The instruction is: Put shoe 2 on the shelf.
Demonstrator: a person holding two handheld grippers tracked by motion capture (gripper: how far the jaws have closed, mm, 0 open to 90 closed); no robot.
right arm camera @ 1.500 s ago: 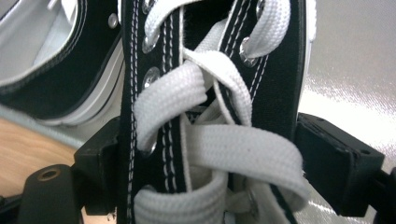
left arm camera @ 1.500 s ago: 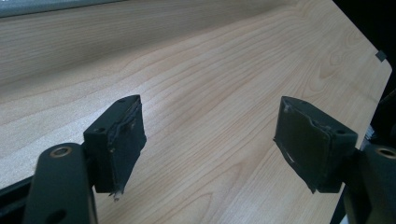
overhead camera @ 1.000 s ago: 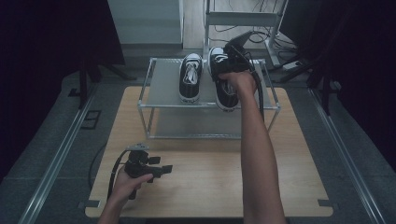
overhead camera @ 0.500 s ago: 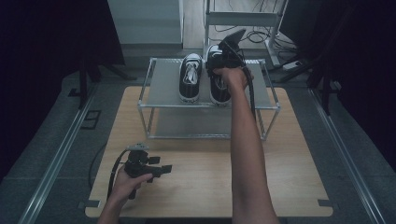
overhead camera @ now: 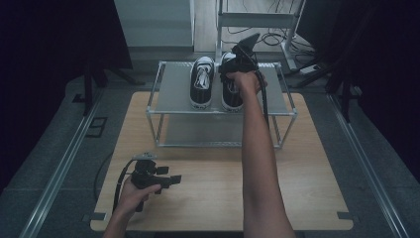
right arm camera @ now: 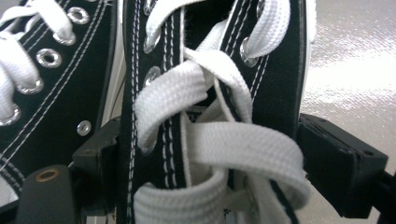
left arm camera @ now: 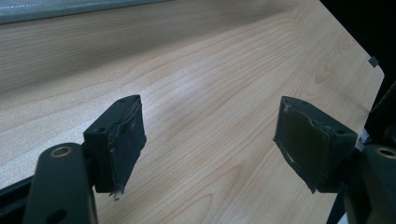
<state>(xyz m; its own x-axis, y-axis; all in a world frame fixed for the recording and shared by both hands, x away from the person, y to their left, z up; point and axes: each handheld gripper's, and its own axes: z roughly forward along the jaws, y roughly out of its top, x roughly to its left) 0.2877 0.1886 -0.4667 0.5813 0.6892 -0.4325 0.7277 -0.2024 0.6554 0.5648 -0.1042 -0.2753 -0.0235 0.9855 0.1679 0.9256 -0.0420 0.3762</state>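
Right gripper view — unbranded black sneaker [right arm camera: 280, 84], white laces [right arm camera: 224, 140]

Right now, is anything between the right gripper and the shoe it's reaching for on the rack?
Nothing visible. The right gripper is already at the right shoe on the rack's top shelf, one jaw on each side of its laced upper. The left shoe sits close alongside.

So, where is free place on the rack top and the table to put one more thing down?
On the rack top, the strip left of the left shoe and the strip right of the right shoe are bare. The table is free right of the forearm. It is crowded around the shoes, where the right gripper works.
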